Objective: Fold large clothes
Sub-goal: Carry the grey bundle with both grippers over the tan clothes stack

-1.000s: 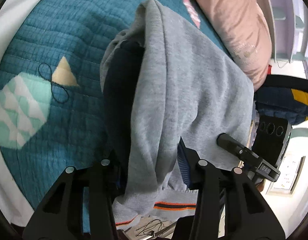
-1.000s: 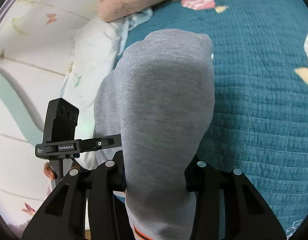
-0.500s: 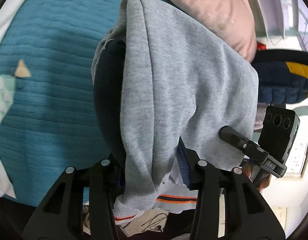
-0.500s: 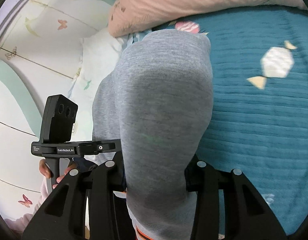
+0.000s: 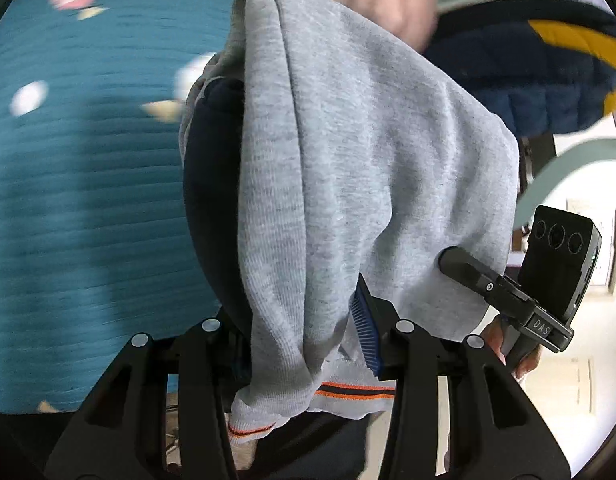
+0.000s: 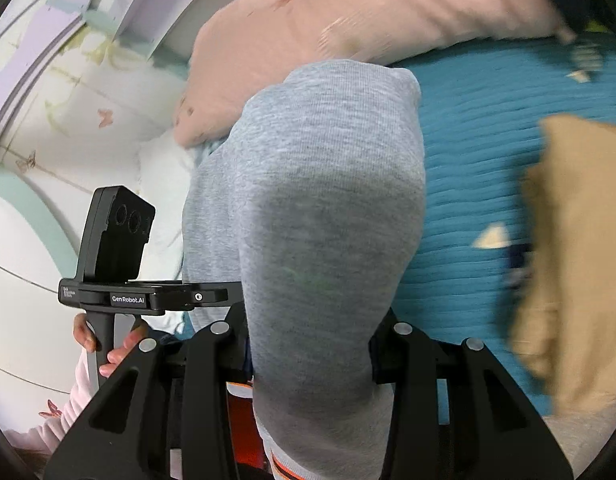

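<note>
A folded grey sweatshirt with a dark navy lining and an orange-striped hem hangs in the air over the bed. My left gripper is shut on its lower folds; the blue pad of the right-hand finger presses into the cloth. In the right wrist view the same grey bundle fills the middle, and my right gripper is shut on it, fingers hidden behind the fabric. Each view shows the other tool's black camera housing beside the cloth, with a hand on its handle.
The teal quilted bedspread lies below. A pink pillow sits at the head of the bed by a white padded headboard. A tan garment lies on the right, and a navy and yellow jacket at the far right.
Both grippers have carried the grey sweatshirt sideways and upward across the bed, keeping their grip. The pink pillow looms closer, and the tan garment has come into the right wrist view.
</note>
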The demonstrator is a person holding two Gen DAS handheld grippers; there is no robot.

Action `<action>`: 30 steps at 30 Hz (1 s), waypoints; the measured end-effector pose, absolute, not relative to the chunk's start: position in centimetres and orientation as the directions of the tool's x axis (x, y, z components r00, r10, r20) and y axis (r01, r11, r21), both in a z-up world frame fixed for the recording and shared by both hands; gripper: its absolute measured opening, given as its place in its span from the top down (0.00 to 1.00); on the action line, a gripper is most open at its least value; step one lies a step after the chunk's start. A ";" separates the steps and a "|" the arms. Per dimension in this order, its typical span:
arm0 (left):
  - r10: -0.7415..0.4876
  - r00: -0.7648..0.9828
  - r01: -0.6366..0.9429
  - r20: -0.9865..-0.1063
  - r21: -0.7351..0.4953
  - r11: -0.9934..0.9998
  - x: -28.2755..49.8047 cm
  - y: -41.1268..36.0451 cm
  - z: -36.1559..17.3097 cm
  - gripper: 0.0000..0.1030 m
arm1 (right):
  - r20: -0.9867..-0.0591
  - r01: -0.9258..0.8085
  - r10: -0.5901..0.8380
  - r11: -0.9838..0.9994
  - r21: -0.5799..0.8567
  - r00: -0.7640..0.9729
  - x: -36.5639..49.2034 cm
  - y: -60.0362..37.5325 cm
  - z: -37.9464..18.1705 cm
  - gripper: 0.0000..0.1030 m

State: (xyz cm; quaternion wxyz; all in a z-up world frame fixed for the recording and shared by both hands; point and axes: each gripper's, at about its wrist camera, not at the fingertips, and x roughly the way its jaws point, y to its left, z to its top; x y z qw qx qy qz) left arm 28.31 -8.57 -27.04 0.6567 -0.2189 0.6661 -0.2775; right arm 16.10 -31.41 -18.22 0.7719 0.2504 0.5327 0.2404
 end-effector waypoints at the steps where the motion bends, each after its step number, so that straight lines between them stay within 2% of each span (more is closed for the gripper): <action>1: -0.664 -0.051 0.079 -0.746 -0.666 0.742 28.8 -10.0 -26.8 0.58 | -0.707 -0.096 0.627 0.766 0.635 0.326 16.0 -32.9 -17.8 0.64; 10: -0.688 -0.119 0.182 -0.716 -0.697 0.694 33.5 -24.6 -25.4 0.58 | -0.775 -0.042 0.513 0.842 0.537 0.369 16.2 -46.2 -14.0 0.64; 17: -0.674 -0.119 0.168 -0.729 -0.683 0.710 34.1 -30.1 -28.1 0.58 | -0.821 0.022 0.452 0.872 0.489 0.349 19.0 -53.1 -15.7 0.61; 19: -0.640 -0.107 0.153 -0.761 -0.649 0.745 35.2 -30.8 -30.3 0.48 | -0.850 0.072 0.414 0.886 0.459 0.326 20.6 -54.0 -18.2 0.56; 22: -0.569 -0.141 0.084 -0.810 -0.583 0.808 36.1 -31.7 -33.8 0.48 | -0.900 0.198 0.345 0.894 0.402 0.267 21.4 -55.6 -22.3 0.47; 24: -0.552 -0.133 0.098 -0.823 -0.565 0.819 36.2 -31.4 -34.2 0.43 | -0.920 0.268 0.294 0.893 0.361 0.261 21.5 -55.9 -24.2 0.38; 25: -0.530 -0.126 0.117 -0.839 -0.543 0.832 36.1 -31.4 -33.9 0.31 | -0.912 0.280 0.296 0.884 0.374 0.284 21.2 -56.2 -24.6 0.37; 27: -0.518 -0.114 0.137 -0.848 -0.530 0.837 36.1 -31.2 -33.2 0.19 | -0.880 0.312 0.325 0.845 0.435 0.347 20.5 -57.2 -24.3 0.31; 30: -0.545 -0.117 0.123 -0.830 -0.557 0.821 35.8 -30.5 -31.6 0.12 | -0.857 0.342 0.328 0.814 0.470 0.398 20.4 -58.3 -22.7 0.24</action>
